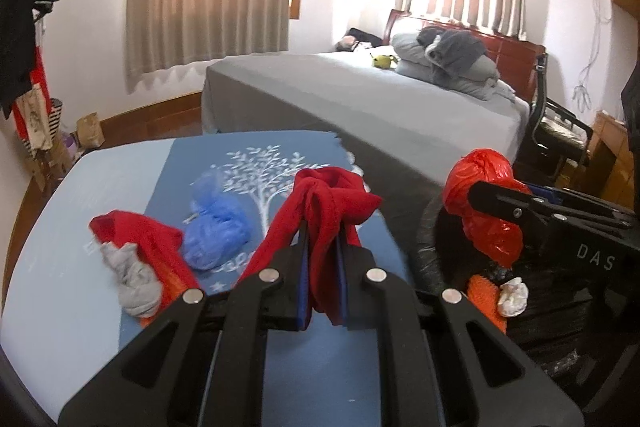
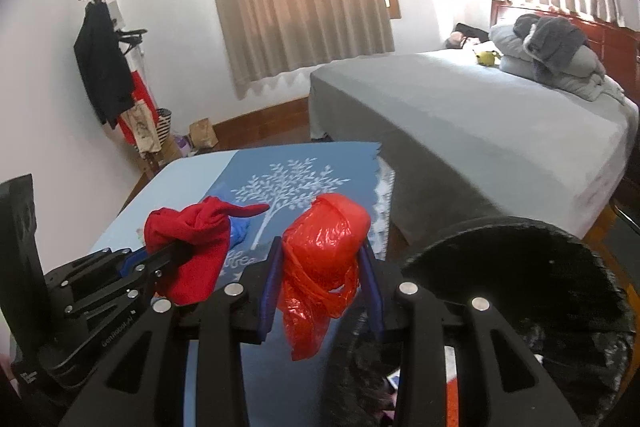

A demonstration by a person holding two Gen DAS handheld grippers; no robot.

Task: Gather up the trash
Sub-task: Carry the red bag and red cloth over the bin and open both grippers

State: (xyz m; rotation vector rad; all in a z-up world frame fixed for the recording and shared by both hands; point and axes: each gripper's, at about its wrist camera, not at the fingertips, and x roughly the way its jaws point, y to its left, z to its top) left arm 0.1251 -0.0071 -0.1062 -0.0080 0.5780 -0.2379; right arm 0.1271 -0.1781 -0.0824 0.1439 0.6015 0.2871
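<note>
Your left gripper (image 1: 322,267) is clamped nearly shut on a red cloth (image 1: 328,211), and your right gripper (image 2: 320,279) is closed part-way around a crumpled red plastic bag (image 2: 324,239). Both loads hang in the air — the cloth over the table's right half, the bag near its right edge, beside the rim of the black-lined bin (image 2: 520,267).

The bag is the likelier slip: thin film bunched between the pads, with a loose tail dangling below, could slide out if you swing hard. The cloth droops on both sides of the jaws (only a fold is pinched), so it may catch the bin rim or drag over the table when you carry it across.

On the table (image 1: 60,267) a blue plastic wad (image 1: 218,231) lies near the middle, and by the left edge a second red cloth (image 1: 140,231) lies with a grey sock (image 1: 136,283) on it. A low pass could knock them. The bin holds an orange item (image 1: 482,291) and a white tissue ball (image 1: 514,297). The bed (image 1: 360,99) crowds the table's far right corner, just behind the bin — little room there.
</note>
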